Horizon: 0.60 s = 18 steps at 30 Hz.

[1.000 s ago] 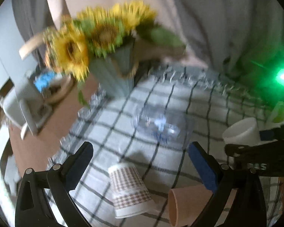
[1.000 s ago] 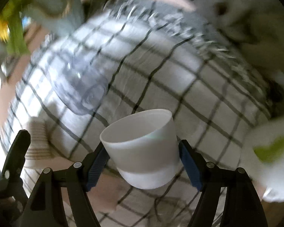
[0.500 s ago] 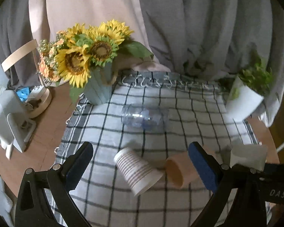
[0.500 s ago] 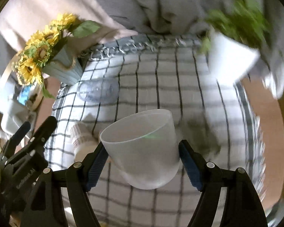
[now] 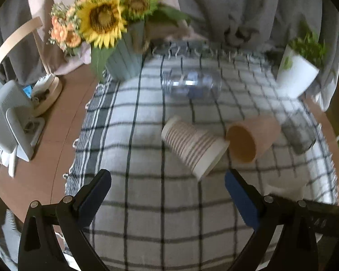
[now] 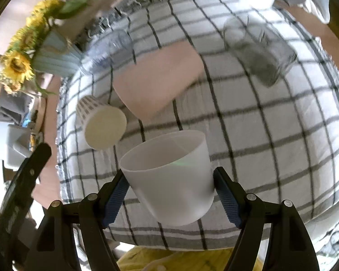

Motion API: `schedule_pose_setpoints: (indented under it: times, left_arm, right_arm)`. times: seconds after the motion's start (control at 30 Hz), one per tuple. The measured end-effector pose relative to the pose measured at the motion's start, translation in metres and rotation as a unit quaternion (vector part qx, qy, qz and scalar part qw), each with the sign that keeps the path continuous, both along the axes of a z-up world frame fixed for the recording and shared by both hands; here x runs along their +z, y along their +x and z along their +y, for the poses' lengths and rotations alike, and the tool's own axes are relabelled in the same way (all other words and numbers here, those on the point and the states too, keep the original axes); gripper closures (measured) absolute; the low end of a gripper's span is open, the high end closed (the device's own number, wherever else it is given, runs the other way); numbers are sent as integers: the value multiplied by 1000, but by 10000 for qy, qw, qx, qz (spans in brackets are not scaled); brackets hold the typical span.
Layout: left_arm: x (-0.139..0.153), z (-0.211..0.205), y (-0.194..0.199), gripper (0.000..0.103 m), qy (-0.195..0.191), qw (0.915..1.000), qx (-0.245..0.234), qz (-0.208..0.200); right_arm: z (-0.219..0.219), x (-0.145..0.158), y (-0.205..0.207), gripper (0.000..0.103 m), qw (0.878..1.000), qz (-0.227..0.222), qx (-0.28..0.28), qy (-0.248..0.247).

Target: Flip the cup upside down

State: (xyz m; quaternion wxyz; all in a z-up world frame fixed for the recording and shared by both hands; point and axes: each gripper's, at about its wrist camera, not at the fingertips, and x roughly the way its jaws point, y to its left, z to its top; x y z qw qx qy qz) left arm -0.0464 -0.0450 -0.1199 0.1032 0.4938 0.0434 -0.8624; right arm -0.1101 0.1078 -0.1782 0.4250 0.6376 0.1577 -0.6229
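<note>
My right gripper (image 6: 170,194) is shut on a white plastic cup (image 6: 169,176), held above the checked cloth with its mouth tilted up and away from me. A checked paper cup (image 5: 192,146) and a tan cup (image 5: 250,139) lie on their sides on the cloth, mouths toward me. They also show in the right wrist view: paper cup (image 6: 101,122), tan cup (image 6: 156,79). A clear plastic cup (image 5: 192,84) lies on its side farther back. My left gripper (image 5: 167,194) is open and empty above the cloth, in front of the paper cup.
A sunflower vase (image 5: 122,61) stands at the cloth's back left, a white plant pot (image 5: 297,74) at the back right. A clear glass (image 5: 298,133) stands right of the tan cup. A grey device (image 5: 9,122) sits on the brown table at left.
The right gripper has tilted down toward the cloth with the white cup, nearer the lying cups. The left gripper has moved closer to the paper cup and tan cup.
</note>
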Motion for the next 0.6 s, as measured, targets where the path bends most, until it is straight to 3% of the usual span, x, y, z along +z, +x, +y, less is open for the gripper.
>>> schedule_pose_setpoints:
  times: [0.33,0.6]
  left_arm:
    - [-16,-12,10,1,77,9995,154,-270]
    - [-20,-13,14,1,114,9988,286,-371]
  right_arm:
    - [-1,-32,11,28,9980,-207,-168,566]
    - [-6,-30,12,28,9979,-23,-164,629]
